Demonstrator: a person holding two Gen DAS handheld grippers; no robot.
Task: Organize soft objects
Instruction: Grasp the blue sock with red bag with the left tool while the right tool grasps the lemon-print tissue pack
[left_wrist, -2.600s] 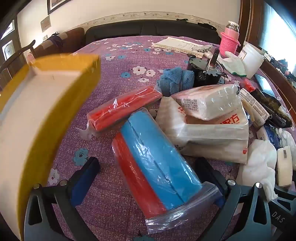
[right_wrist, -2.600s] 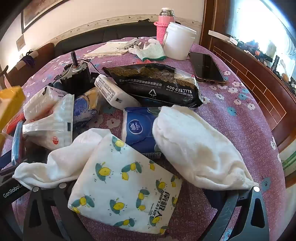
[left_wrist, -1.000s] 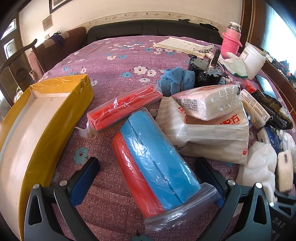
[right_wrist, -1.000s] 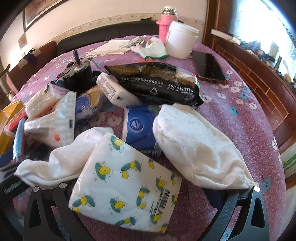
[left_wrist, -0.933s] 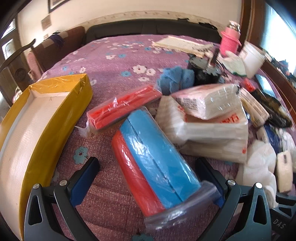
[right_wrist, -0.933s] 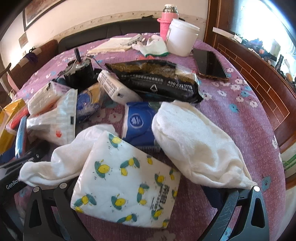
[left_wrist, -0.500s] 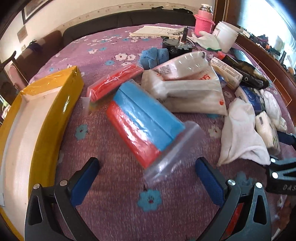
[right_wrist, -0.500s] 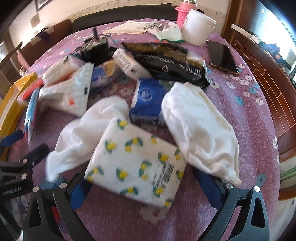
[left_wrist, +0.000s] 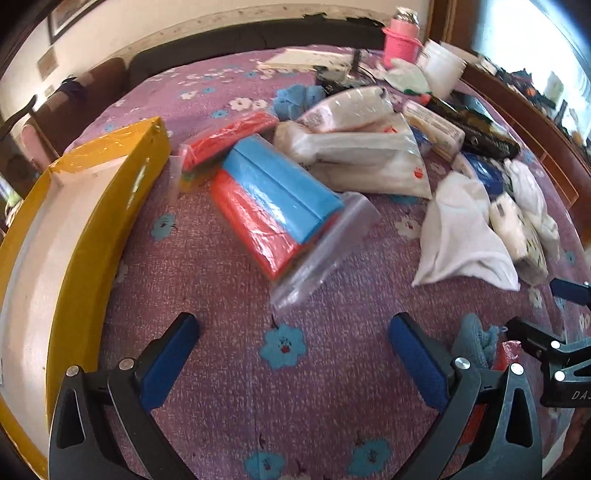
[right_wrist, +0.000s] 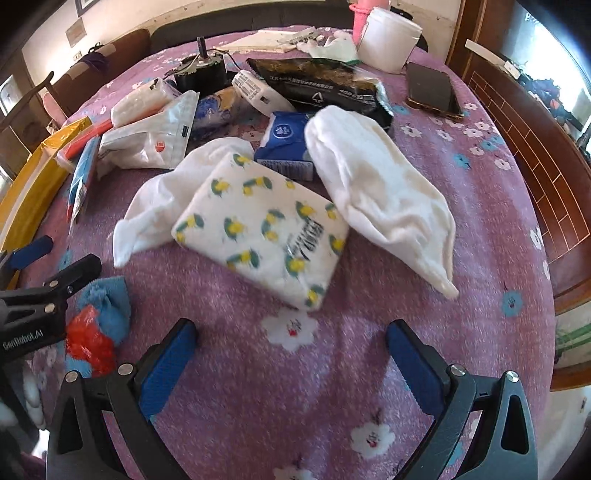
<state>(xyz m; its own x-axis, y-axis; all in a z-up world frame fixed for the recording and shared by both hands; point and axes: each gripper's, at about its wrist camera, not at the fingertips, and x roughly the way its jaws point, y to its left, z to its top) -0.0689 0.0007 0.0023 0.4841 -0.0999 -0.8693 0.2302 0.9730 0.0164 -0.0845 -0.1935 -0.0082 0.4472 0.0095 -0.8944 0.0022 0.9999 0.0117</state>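
Note:
A bagged blue and red sponge block (left_wrist: 273, 199) lies ahead of my left gripper (left_wrist: 291, 350), which is open and holds nothing. A yellow box (left_wrist: 70, 236) lies along the left. Further back are a red bagged pack (left_wrist: 229, 138) and white tissue bags (left_wrist: 362, 147). In the right wrist view a lemon-print tissue pack (right_wrist: 262, 229) lies ahead of my open, empty right gripper (right_wrist: 291, 350). White cloths lie on either side of it, the left cloth (right_wrist: 166, 206) and the right cloth (right_wrist: 376, 188), with a blue tissue pack (right_wrist: 286, 142) behind.
The purple flowered tablecloth (right_wrist: 406, 314) covers a round table with a wooden rim (right_wrist: 535, 155) on the right. A phone (right_wrist: 434, 94), black packet (right_wrist: 325, 86), white tub (right_wrist: 388, 38) and dark motor (right_wrist: 201, 72) stand at the back. A blue cloth and red bag (right_wrist: 99, 321) lie near my left gripper.
Both grippers have pulled back and up from the objects; the sponge block and the lemon-print pack, which lay between the fingers, now lie ahead of them. The yellow box came down onto the table.

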